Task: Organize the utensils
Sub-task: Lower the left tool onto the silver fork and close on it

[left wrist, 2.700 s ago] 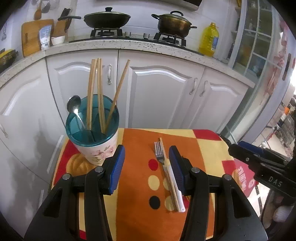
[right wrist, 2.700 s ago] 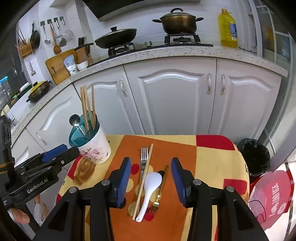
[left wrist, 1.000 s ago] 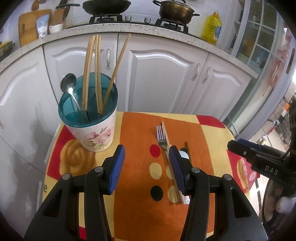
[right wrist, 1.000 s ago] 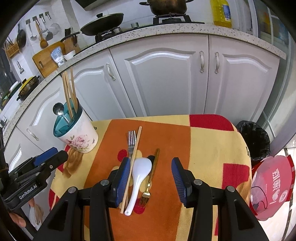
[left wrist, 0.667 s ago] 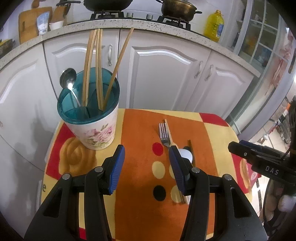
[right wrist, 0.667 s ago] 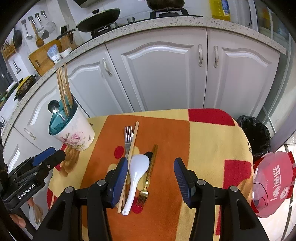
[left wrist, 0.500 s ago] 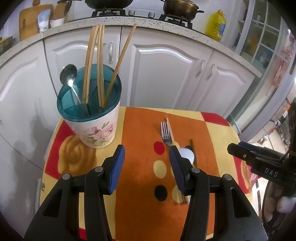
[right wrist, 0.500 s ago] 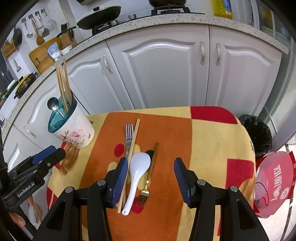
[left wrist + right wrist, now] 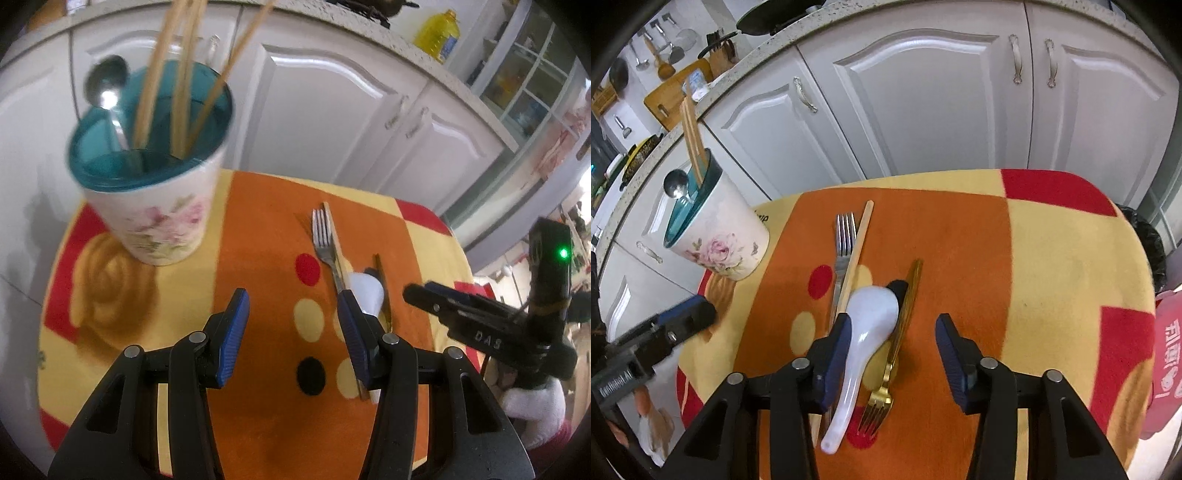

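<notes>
Quick count of what was out: two forks lay on the cloth, one silver fork (image 9: 845, 236) and one gold fork (image 9: 886, 384). There was one white spoon (image 9: 866, 332) between them and one loose wooden chopstick (image 9: 856, 251) beside the silver one. One floral holder (image 9: 720, 236) stood at the left, with one metal spoon (image 9: 105, 86) in it and what looked like three chopsticks (image 9: 177, 70), though blur made that count shaky. Two grippers showed, left gripper (image 9: 291, 325) and right gripper (image 9: 892, 347).
</notes>
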Available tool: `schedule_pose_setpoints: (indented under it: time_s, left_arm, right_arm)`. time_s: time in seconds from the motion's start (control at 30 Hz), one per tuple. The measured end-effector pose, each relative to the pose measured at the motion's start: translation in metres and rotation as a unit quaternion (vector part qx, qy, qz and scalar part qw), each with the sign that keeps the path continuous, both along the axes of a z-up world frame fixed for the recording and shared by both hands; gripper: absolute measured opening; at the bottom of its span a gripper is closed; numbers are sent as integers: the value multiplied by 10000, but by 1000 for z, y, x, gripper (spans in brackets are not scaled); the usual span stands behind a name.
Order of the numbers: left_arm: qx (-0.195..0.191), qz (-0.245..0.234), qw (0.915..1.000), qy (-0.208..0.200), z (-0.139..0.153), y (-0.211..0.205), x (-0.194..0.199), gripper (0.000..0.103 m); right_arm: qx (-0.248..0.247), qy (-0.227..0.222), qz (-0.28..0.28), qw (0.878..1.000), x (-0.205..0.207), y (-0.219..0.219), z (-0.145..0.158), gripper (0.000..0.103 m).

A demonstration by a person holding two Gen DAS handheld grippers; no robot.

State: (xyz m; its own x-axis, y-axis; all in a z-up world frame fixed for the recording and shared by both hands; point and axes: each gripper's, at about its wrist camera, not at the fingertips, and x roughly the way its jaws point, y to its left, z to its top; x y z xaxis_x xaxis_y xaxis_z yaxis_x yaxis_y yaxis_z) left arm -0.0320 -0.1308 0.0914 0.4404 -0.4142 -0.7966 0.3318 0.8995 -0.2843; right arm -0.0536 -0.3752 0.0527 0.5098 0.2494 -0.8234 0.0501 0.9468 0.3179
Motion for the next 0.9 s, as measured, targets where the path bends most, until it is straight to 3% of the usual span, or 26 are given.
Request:
schedule_pose_setpoints:
  time_s: [0.23,0.47,0.7,0.9]
  left_arm:
    - [119,-203,9993,304,-26,-28,18,49]
    - [274,-119,9987,422,-37,-22,26,49]
    - [299,-36,9983,491,-42,-15,27,49]
    - [196,-117,9982,553,-44,-23,33,49]
  right_arm:
    - [36,362,-52,9993,28,-6,-25,39]
    - [144,215,285,9993,49,20,-18,39]
    - [-661,398,610,9952,56,43,-33,39]
    - [-644,502,354,9960,33,10,-31,39]
